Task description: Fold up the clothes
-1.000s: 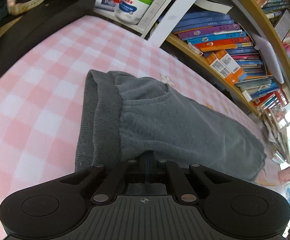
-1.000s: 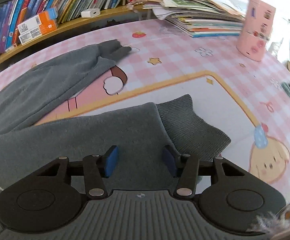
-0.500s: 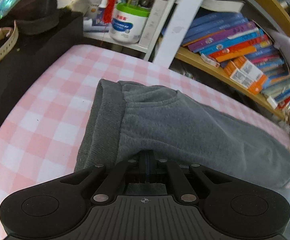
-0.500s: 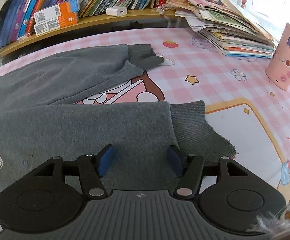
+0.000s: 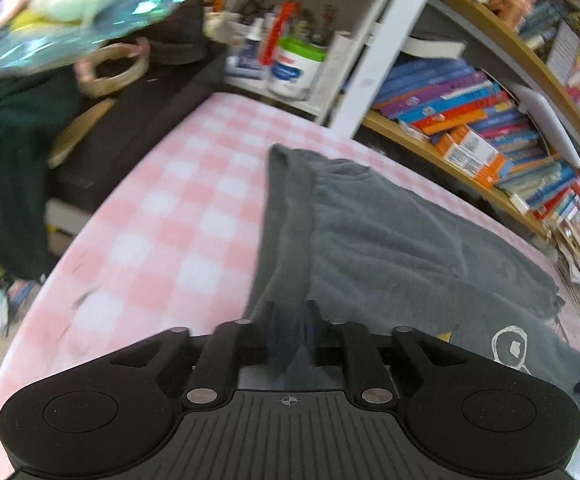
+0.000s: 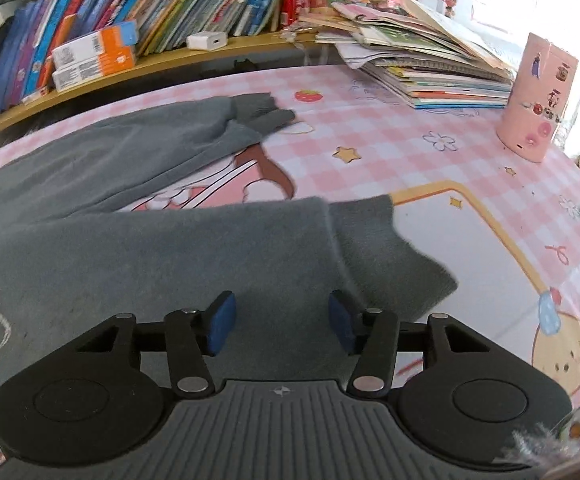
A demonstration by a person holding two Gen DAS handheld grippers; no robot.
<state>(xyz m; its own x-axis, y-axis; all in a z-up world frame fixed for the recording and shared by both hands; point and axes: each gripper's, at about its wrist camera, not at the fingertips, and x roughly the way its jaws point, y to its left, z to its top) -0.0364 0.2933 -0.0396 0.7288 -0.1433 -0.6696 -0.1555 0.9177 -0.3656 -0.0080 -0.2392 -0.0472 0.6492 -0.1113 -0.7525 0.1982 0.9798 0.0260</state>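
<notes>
In the right wrist view, the right gripper point(image 6: 280, 322) is seen nearest, with its blue pads point(image 6: 222, 322) standing well apart. Its jaws have just been closing a little, but nothing is pinched between them; only the grey garment point(image 6: 170, 256) lies flat under them. The garment is spread on the pink checked tablecloth point(image 6: 390, 152), and one ribbed cuff point(image 6: 386, 248) lies just to the right of the gripper. A second sleeve point(image 6: 130, 148) is stretched farther back, with its cuff pointing to the right. Beyond it, a pink cup point(image 6: 538, 100) with stickers stands on the cloth at the right; what is inside it cannot be told. A pile of booklets point(image 6: 430, 64) is laid beside it, and books point(image 6: 150, 12) are packed in the shelf behind.

In the left wrist view, the left gripper point(image 5: 292, 320) is seen at the bottom, blurred. Its jaws have just been opening and a narrow gap is shown. The ribbed hem point(image 5: 286, 216) of the same garment runs straight into this gap, but whether the pads press on it cannot be told. A white drawing point(image 5: 510, 344) is printed on the garment at the right. Farther back, a white jar with a green lid point(image 5: 294, 68) stands in a shelf compartment; its contents are not visible. Behind it, an open holder point(image 5: 258, 20) is filled with pens and a bottle with a red cap. Coloured books point(image 5: 470, 120) fill the shelf at the right.
</notes>
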